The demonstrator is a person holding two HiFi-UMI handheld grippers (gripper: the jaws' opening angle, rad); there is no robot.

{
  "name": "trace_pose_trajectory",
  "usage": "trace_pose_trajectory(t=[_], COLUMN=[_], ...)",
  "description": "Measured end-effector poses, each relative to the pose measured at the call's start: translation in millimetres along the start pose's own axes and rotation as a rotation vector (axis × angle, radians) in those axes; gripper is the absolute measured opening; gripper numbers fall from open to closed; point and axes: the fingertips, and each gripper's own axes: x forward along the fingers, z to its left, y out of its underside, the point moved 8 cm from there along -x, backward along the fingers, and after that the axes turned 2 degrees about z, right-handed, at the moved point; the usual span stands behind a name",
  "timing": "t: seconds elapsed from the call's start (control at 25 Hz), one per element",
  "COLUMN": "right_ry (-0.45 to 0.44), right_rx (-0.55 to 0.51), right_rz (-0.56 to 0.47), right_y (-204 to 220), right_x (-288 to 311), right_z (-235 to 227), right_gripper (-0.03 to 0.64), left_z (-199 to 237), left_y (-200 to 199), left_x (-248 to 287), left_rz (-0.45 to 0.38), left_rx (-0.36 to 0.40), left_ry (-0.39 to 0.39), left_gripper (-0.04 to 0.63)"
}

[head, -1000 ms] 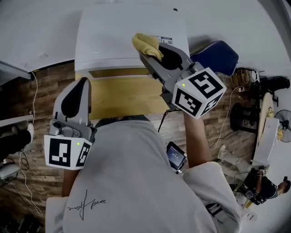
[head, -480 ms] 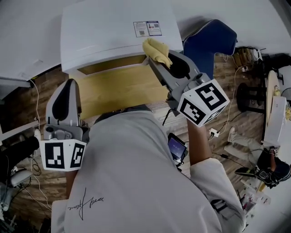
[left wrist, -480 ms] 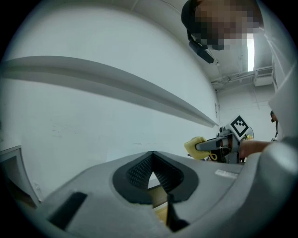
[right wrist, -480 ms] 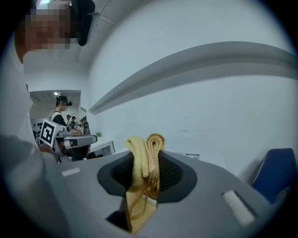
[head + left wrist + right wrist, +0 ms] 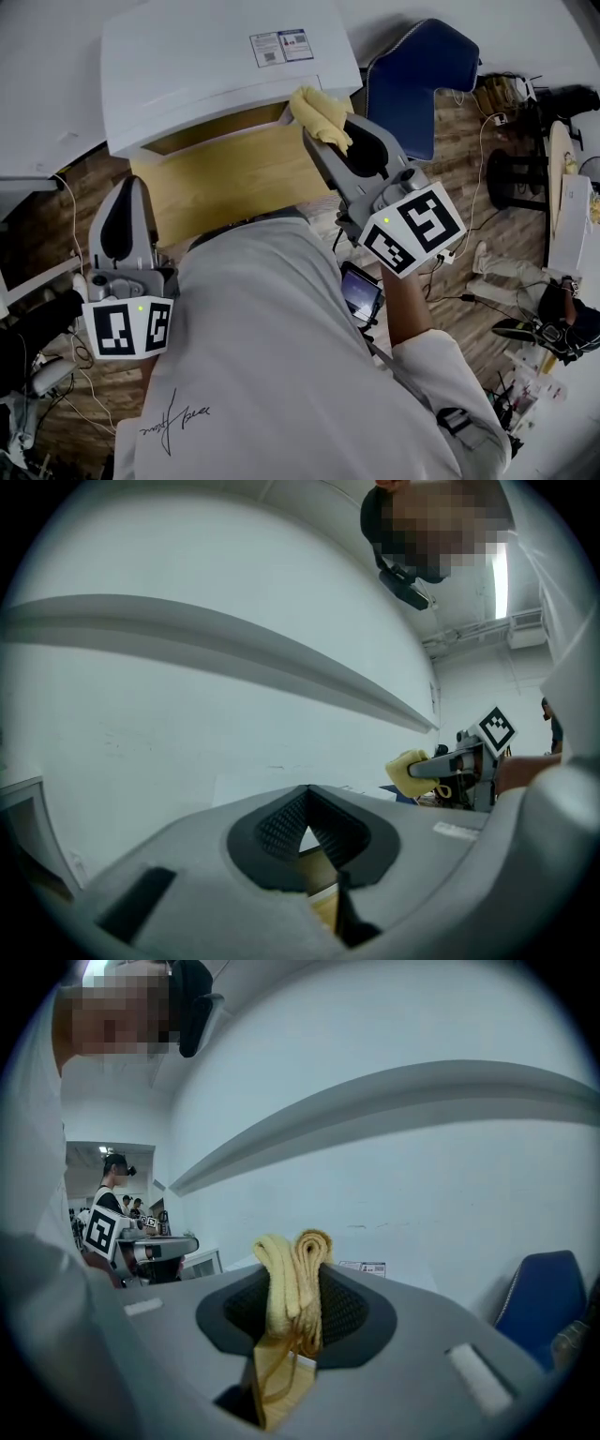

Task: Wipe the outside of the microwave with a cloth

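Observation:
The white microwave (image 5: 206, 66) stands on a wooden table (image 5: 225, 178) and carries a label sticker (image 5: 281, 45) on its top. My right gripper (image 5: 328, 131) is shut on a folded yellow cloth (image 5: 319, 111). The cloth rests at the microwave's front right corner. In the right gripper view the cloth (image 5: 294, 1277) sticks up between the jaws, with the microwave's top (image 5: 394, 1274) just beyond. My left gripper (image 5: 124, 202) hangs off the table's left edge, shut with nothing in it. From the left gripper view, its jaw tips meet (image 5: 306, 793), and the cloth (image 5: 409, 771) shows far right.
A blue chair (image 5: 417, 70) stands right of the microwave. Cables and a power strip (image 5: 441, 258) lie on the wooden floor at right. A phone (image 5: 359, 292) hangs at the person's waist. A white wall (image 5: 187, 714) is behind the microwave.
The right gripper has drawn the cloth back across the microwave's top, from near the label to the front right corner. The left gripper has stayed shut at the left.

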Motion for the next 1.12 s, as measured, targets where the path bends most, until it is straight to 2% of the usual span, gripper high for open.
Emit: trace_pose_trajectory(t=[0.56, 0.88, 1.12], right_ry=[0.009, 0.007, 0.032], right_rx=[0.012, -0.017, 0.003], right_rz=[0.031, 0.063, 0.102], right_y=[6.0, 4.0, 6.9], right_x=[13.0, 22.4, 29.9], right_z=[5.3, 12.6, 13.1], right_gripper=[0.115, 0.115, 0.115], left_z=[16.3, 21.2, 24.2], left_y=[5.6, 8.2, 10.3], left_x=[3.3, 4.8, 6.2], left_rz=[0.014, 0.033, 0.045], left_rx=[0.004, -0.001, -0.012], left_ry=[-0.029, -0.012, 0.006], left_gripper=[-0.003, -0.005, -0.005])
